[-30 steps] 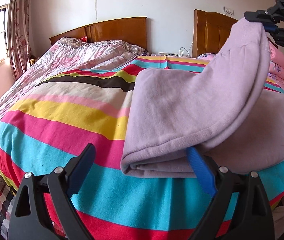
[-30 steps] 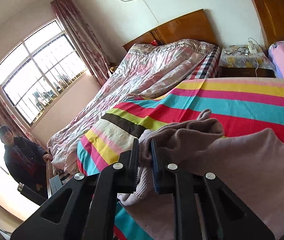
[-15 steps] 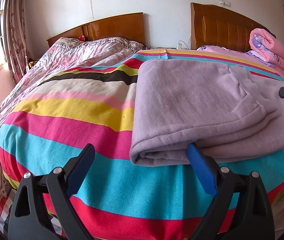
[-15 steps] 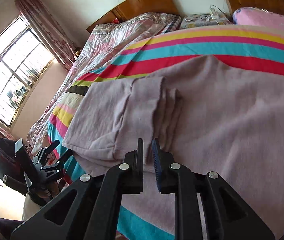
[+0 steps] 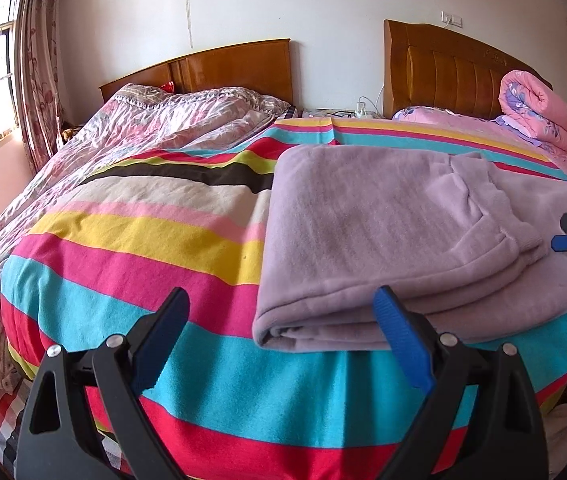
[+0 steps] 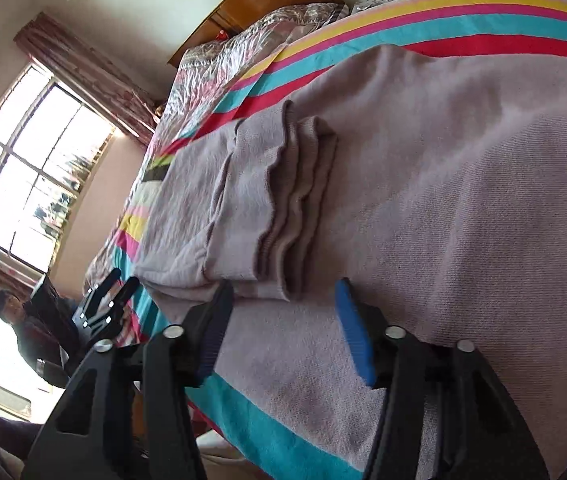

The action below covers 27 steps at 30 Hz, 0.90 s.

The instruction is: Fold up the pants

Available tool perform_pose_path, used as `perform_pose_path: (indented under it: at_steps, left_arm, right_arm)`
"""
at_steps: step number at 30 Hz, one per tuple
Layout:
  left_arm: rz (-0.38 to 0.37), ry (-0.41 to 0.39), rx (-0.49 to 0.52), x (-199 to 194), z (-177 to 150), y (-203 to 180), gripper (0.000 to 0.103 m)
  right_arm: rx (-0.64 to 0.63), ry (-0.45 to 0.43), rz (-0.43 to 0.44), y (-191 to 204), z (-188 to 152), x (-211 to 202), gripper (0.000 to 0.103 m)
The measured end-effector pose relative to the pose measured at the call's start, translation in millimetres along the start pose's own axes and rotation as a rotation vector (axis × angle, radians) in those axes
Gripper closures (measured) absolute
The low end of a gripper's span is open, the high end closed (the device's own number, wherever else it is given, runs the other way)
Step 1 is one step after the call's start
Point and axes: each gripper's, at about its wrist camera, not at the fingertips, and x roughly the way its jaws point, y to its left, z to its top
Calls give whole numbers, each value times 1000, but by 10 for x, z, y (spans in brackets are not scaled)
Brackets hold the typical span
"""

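I had both tools free of cloth at this moment. The left gripper (image 5: 279, 312) stood with its jaws spread wide and nothing between them, hovering just off the near edge of the striped blanket (image 5: 155, 240). The right gripper (image 6: 283, 304) was likewise spread and empty, low over the fabric.

The pants (image 5: 367, 232), a soft lilac fleece pair, lay on the striped blanket toward its right half, with the leg ends doubled over onto the wider body; their cuffs (image 6: 295, 200) sat in a slightly staggered stack, not squared.

The main risk, as I judged it, was that stack. The fleece looked thick and springy, so any brush from a finger could slide the top layers apart or let the fold relax. The folded corner (image 5: 267, 328) lay very near the blanket's rounded front edge, where the bed fell away; a push toward me could have rolled it over the drop. Grabbing only the top layer for the next fold would have peeled it off the rest.

Room was generous to the left of the pants, across the bare stripes as far as the crumpled floral quilt (image 5: 155, 128). Toward the wooden headboard (image 5: 443, 64) there was also open blanket. On the right, the two grippers were close enough to clash.
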Motion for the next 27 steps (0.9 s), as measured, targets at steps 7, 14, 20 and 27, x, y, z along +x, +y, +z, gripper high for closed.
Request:
perform_pose_path:
  at_steps: [7, 14, 20, 27]
  left_arm:
    - [-36, -35, 140, 183, 353, -517, 7]
    - [-9, 101, 92, 576, 154, -344, 7]
    - [-78, 109, 20, 627, 90, -176, 4]
    - [-71, 82, 45, 509, 111, -165, 5]
  right_arm:
    - [-49, 20, 30, 109, 172, 174, 4]
    - [-162, 201, -31, 473, 199, 625, 40]
    - [-51, 183, -21, 326, 145, 507, 66]
    - [-124, 94, -84, 452, 81, 451, 88]
